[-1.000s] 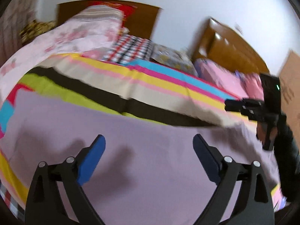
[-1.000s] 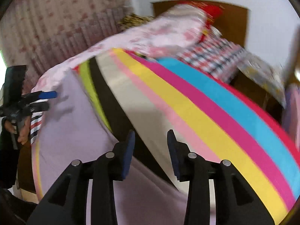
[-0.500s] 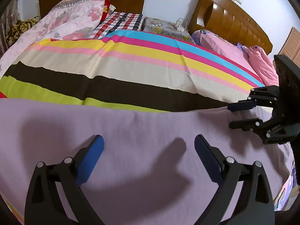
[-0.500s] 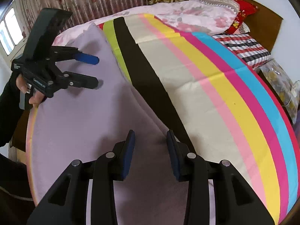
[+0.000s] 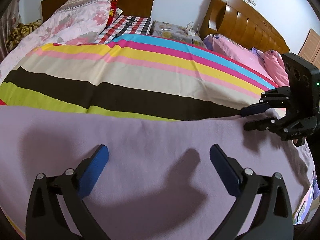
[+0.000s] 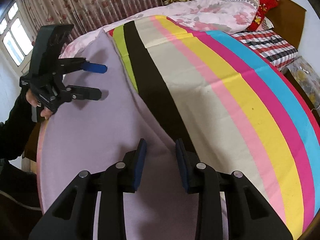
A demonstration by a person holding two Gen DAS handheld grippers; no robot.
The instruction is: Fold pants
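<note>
The lilac pants (image 5: pixel 140 140) lie flat across the near part of a striped bed sheet; they also fill the left of the right wrist view (image 6: pixel 84 132). My left gripper (image 5: pixel 159 154) is open and empty just above the cloth, also seen from the right wrist view (image 6: pixel 101 82). My right gripper (image 6: pixel 160 148) is open with a narrower gap, empty, over the pants' far edge where it meets the black stripe. It shows at the right of the left wrist view (image 5: pixel 245 119).
A multicoloured striped sheet (image 5: pixel 140 70) covers the bed. A floral quilt (image 5: pixel 76 20), checked pillow (image 5: pixel 128 26) and wooden headboards (image 5: pixel 240 24) lie beyond. A second bed with pink bedding (image 5: pixel 250 56) is at right. Curtains and a window (image 6: pixel 12 36) are at left.
Both grippers have come down and steadied over the pants, and the views have settled from blur. Both grippers stay open and empty.
</note>
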